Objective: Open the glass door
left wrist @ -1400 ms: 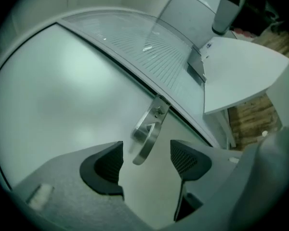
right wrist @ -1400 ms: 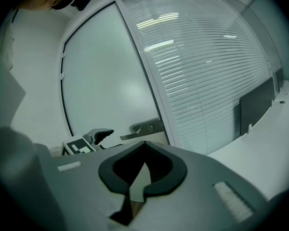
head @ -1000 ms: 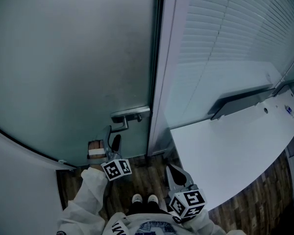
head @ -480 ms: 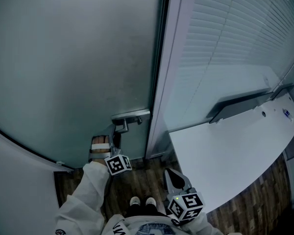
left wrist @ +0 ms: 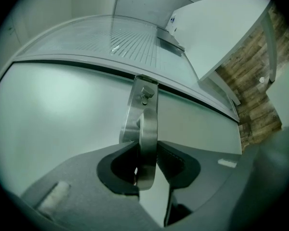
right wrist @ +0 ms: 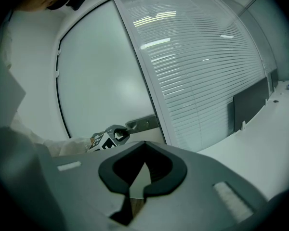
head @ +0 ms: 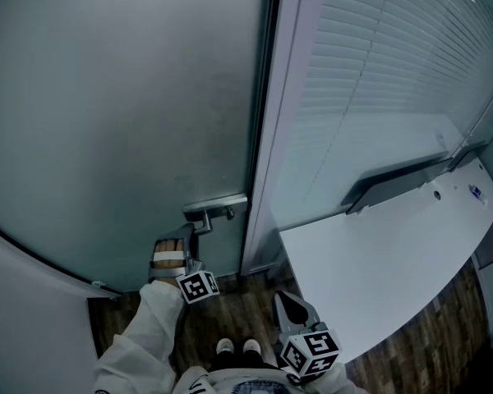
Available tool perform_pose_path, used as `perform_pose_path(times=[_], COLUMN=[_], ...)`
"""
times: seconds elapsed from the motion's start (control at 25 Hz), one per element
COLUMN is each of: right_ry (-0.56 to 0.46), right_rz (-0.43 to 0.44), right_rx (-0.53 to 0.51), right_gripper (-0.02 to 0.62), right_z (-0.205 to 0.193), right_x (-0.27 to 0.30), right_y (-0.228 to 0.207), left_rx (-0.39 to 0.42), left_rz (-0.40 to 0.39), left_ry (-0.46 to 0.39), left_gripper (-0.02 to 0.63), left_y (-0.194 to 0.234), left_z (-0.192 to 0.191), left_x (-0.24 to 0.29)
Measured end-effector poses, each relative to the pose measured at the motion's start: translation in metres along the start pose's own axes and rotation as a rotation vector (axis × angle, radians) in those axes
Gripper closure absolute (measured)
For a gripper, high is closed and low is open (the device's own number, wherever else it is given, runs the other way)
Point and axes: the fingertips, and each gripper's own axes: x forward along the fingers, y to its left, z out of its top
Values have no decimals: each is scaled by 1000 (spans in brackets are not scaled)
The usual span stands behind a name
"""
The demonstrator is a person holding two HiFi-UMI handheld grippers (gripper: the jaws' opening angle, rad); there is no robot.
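Observation:
The frosted glass door (head: 131,97) fills the left of the head view, with a metal lever handle (head: 202,217) on a steel lock plate (head: 218,203) at its right edge. My left gripper (head: 186,238) reaches up to the lever. In the left gripper view its jaws have just been closing, and the pads now press on both sides of the lever (left wrist: 147,124); the left gripper (left wrist: 147,144) is shut on it. My right gripper (head: 289,302) hangs low near the floor, away from the door, with nothing in it. In the right gripper view the right gripper (right wrist: 144,144) is shut.
A pale door frame (head: 267,138) borders the door on the right. Beyond it a glass partition with blinds (head: 370,72) stands behind a white desk (head: 378,253) with a dark panel (head: 394,179). A curved white wall (head: 33,318) stands at left, over wood floor (head: 238,306).
My left gripper has moved from below the handle up onto the lever, and its jaws have closed around it. The right gripper has stayed in place.

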Motion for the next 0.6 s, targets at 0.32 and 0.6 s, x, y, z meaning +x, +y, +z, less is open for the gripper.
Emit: perform_pose_path(times=[0.32, 0.6], right_ry=[20, 68], right_rz=[-5, 26], right_rx=[2, -4], right_gripper=[591, 591], right_z=[-7, -18], right_x=[4, 11], right_y=[-1, 8], left_rx=[-37, -191], left_rz=[70, 126], left_ry=[2, 16], left_gripper=[495, 495], left_y=[0, -4], left_z=[-1, -3], left_x=[3, 9])
